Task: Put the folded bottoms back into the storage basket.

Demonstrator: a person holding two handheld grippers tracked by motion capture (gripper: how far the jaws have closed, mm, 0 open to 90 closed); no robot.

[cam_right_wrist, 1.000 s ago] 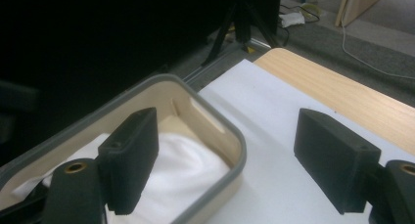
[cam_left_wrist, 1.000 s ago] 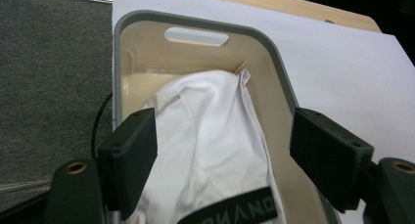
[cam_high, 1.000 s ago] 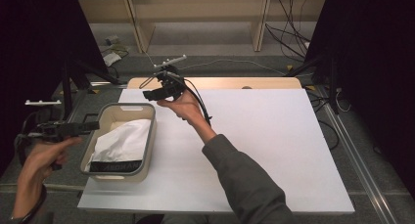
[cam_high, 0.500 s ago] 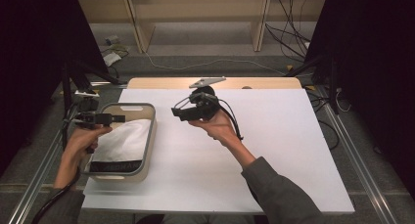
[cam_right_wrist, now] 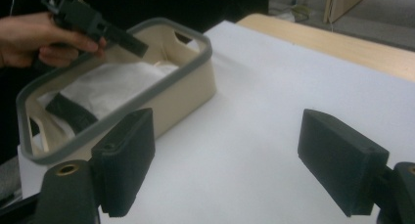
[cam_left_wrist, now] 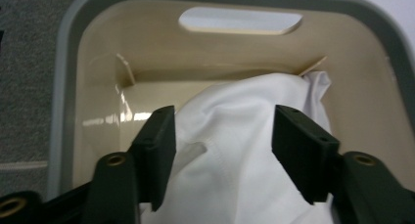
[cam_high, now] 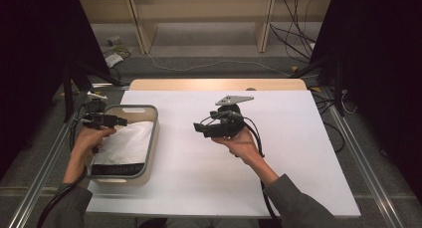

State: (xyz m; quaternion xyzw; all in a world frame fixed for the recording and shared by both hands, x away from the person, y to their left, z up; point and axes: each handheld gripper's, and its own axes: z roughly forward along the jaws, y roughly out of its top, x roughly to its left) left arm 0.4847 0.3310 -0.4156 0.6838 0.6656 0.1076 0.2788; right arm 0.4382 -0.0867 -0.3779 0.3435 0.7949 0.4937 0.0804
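Observation:
A beige tub with a grey rim [cam_high: 153, 133] stands at the left of the white mat, and a crumpled white cloth [cam_high: 125, 142] with a dark band [cam_high: 117, 169] lies in it. My left gripper [cam_high: 119, 121] hovers over the tub's far left corner, pointing right. In the left gripper view its jaws [cam_left_wrist: 222, 131] stand apart above the cloth [cam_left_wrist: 235, 175]; they have just been closing, and nothing is pressed between them. My right gripper [cam_high: 198, 128] is open over the mat's middle, pointing left at the tub [cam_right_wrist: 195, 45], with bare mat between its jaws [cam_right_wrist: 235, 150].
The white mat [cam_high: 278, 173] covers most of the table, with a wooden strip [cam_high: 214, 83] along the far edge. Metal rails [cam_high: 358, 153] run down both sides. Cables and shelf legs lie on the floor beyond the table.
The left hand has come in from left of the tub to above its far corner. The right hand has moved right and nearer, from the tub's far corner to the mat's middle.

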